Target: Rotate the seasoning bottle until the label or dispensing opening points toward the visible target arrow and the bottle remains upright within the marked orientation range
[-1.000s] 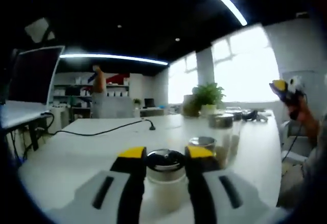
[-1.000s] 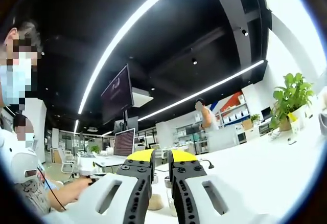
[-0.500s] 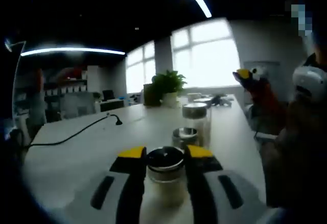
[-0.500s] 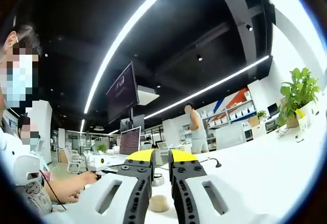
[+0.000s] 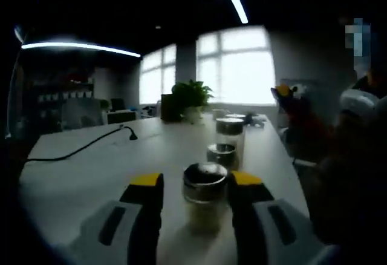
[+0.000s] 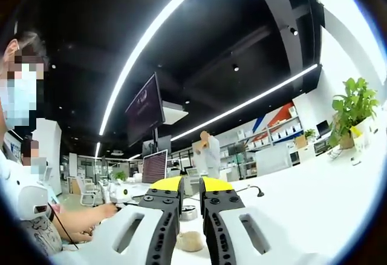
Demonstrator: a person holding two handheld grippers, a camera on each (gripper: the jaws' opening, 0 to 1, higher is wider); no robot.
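A seasoning bottle (image 5: 205,207) with a shiny metal lid stands upright on the white table (image 5: 109,174), between the yellow-tipped jaws of my left gripper (image 5: 196,183). The jaws stand open: a gap shows on the bottle's left side, and the right jaw is close against it. My right gripper (image 6: 190,186) is held up over the table with its jaws shut and nothing between them. In the left gripper view the right gripper (image 5: 284,92) also appears at the far right, held by a person. No arrow mark is visible.
Two more metal-lidded jars (image 5: 222,154) (image 5: 230,133) stand in a row behind the bottle. A potted plant (image 5: 188,98) and a black cable (image 5: 84,149) lie farther back. A small beige lump (image 6: 190,241) sits on the table, and a person's hand (image 6: 91,216) rests at the left.
My left gripper's jaws have spread apart and let go of the bottle, which stays upright. The right gripper has kept still and shut. A distant person walked left.
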